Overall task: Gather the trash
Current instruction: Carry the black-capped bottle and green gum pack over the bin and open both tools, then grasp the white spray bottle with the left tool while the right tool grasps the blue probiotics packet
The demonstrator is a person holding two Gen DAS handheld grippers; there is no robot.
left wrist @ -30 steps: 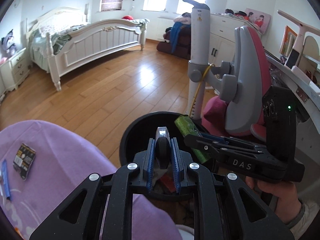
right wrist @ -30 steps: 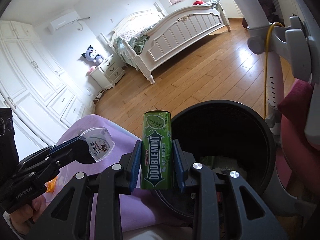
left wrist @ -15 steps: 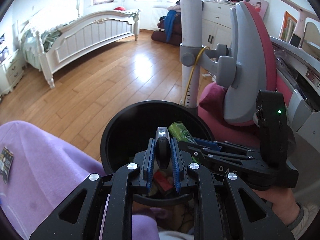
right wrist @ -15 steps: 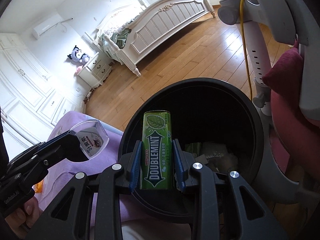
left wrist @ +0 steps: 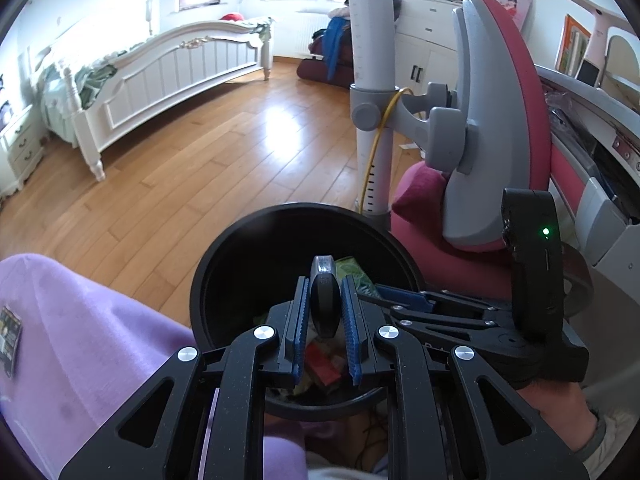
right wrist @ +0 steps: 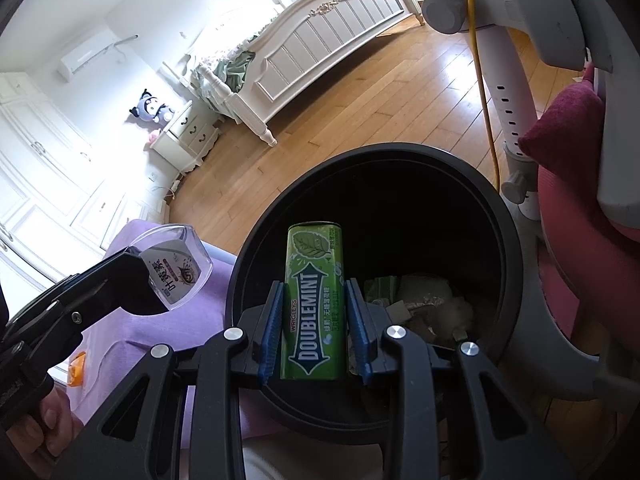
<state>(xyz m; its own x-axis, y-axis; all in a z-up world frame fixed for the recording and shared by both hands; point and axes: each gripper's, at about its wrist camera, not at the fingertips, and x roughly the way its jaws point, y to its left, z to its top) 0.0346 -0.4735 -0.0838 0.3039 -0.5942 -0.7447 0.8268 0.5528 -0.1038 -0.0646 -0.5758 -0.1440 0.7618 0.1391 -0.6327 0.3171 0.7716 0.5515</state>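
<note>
Green gum tin [right wrist: 315, 304] sits loose between the right tool's [right wrist: 315, 328] opening jaws above the black bin [right wrist: 508, 240], drop under way; the left tool [left wrist: 325, 316], clenched on a small clear pack [right wrist: 176, 268], should release next.

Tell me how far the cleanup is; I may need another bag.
Done: scraps already lie in the bin. In hand: right gripper, jaws opening, has the gum box over it; left gripper grips a clear packet. Left: a wrapper on the purple cloth.
</note>
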